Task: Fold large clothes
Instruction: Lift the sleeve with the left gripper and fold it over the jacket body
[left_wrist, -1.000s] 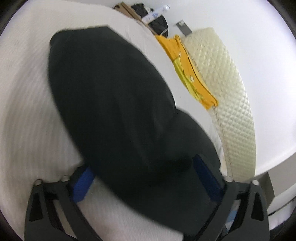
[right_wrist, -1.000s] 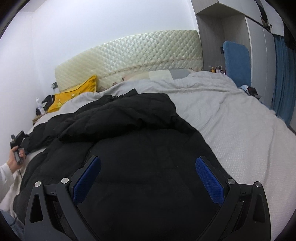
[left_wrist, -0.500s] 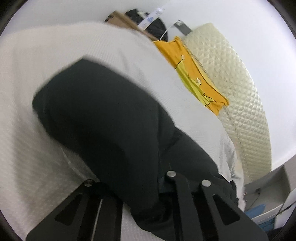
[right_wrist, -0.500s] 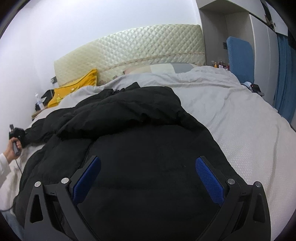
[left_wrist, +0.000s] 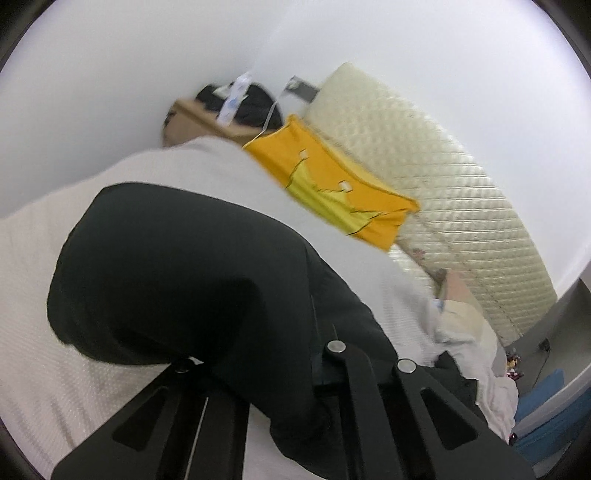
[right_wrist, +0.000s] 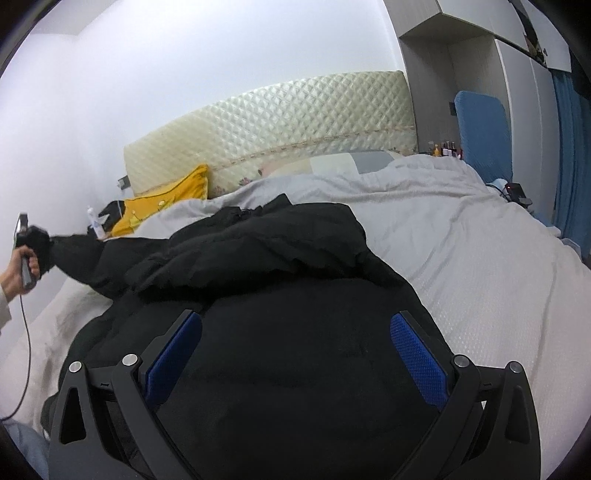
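Your left gripper (left_wrist: 258, 373) is clamped tight on the sleeve (right_wrist: 74, 247) of the large black padded jacket (right_wrist: 295, 332), holding it raised off the pale grey textured bedspread (right_wrist: 480, 277). Your right gripper (right_wrist: 295, 350) stands wide open and empty above the jacket's body, which lies spread across the bed. Beyond sit an orange-yellow cushion (left_wrist: 332, 184) and the cream quilted headboard (right_wrist: 295, 118).

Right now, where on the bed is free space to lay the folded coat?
Free: the grey bedcover right of the black coat, toward the blue curtain. Crowded: the bed's left edge, where the coat's sleeve stretches, and the yellow pillow by the headboard.
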